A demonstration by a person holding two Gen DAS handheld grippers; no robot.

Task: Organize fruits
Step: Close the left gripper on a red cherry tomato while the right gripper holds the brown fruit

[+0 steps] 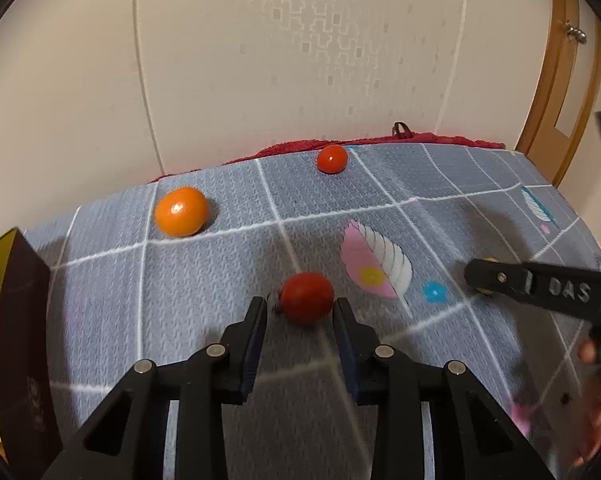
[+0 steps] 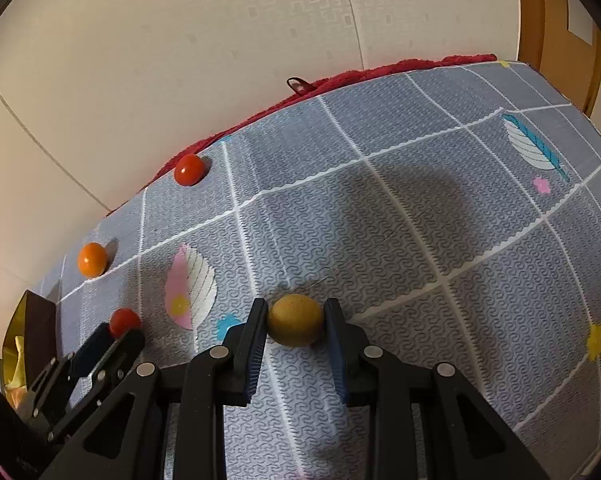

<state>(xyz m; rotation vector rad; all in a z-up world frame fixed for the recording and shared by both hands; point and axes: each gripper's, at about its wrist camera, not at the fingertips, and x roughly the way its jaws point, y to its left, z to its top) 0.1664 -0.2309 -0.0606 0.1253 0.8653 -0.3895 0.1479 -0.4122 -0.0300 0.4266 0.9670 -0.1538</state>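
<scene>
The left gripper (image 1: 300, 312) sits low on the grey checked mat (image 1: 204, 280), its tongs apart around a dark red fruit (image 1: 307, 297), the right pad just touching it, a sliver of gap at the left; the right gripper (image 2: 296, 320) has its tongs pressed against both sides of a yellow-brown fruit (image 2: 296, 319); from the left wrist view an orange fruit (image 1: 181, 211) lies at ten o'clock and a small red fruit (image 1: 332, 159) at twelve, near a red towel (image 1: 380, 141); a dark box (image 1: 20, 320) with a gold lining stands at nine o'clock.
</scene>
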